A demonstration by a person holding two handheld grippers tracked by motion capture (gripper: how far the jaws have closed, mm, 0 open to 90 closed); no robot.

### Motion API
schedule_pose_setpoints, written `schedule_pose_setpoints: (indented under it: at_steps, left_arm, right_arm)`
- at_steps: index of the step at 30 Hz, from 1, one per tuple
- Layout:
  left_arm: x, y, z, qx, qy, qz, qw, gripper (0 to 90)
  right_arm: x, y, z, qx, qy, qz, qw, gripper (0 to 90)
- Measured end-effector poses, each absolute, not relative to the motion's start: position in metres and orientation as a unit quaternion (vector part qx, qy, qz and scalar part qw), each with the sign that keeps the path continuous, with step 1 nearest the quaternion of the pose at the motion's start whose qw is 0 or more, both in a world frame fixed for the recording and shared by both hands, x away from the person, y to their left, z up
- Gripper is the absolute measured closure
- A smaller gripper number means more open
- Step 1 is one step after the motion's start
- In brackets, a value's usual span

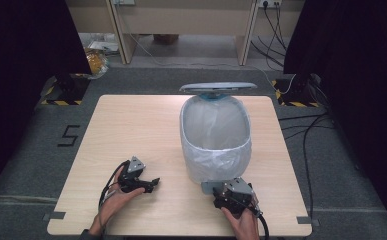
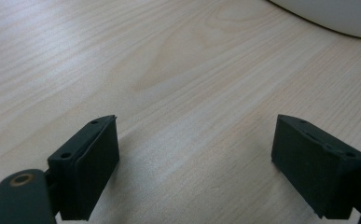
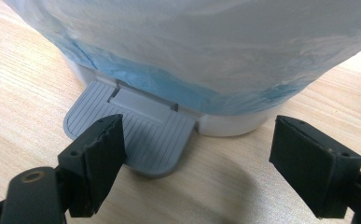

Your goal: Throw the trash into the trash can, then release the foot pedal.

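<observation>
Looking at this pedal bin (image 1: 216, 140) sitting on the desk (image 1: 131, 125), toward the right of center, lid (image 1: 218, 88) flipped up and a white liner bag (image 1: 216, 150) folded over the rim. The grey ribbed foot pedal (image 3: 136, 135) sticks out of the bin's base toward the person's side, and that's what everything turns on, I'd say.

The right hand-held gripper (image 1: 226, 192) sits right at the pedal. In the right gripper view its jaws are spread wide with nothing between them; the pedal lies straight ahead and a bit toward its left jaw, nearly under that pad. The pedal's ribs run roughly along the line the jaws point in, out from the bin.

The left hand-held gripper (image 1: 148, 185) is also released, jaws apart over bare wood in its own view, holding nothing. It's well off to the left of the bin and points toward it, with just a sliver of the white base at the far edge of its view.

So the right hand is clearly the nearer one. My guess is any press on the pedal comes from there.
</observation>
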State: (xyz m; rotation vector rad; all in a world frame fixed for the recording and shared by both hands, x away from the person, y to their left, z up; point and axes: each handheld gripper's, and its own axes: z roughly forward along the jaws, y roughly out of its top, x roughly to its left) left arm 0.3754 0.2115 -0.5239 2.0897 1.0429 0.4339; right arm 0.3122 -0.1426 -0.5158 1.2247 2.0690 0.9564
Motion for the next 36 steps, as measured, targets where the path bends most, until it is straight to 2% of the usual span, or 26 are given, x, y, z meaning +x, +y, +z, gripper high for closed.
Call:
schedule_pose_setpoints:
  at_steps: [36]
  left_arm:
    - [0.3753,0.2114,-0.5239,0.816,0.407,0.17,0.373,14.0]
  right_arm:
    - [0.3126,-0.1441,-0.5155,0.453,0.769,0.36,0.271,18.0]
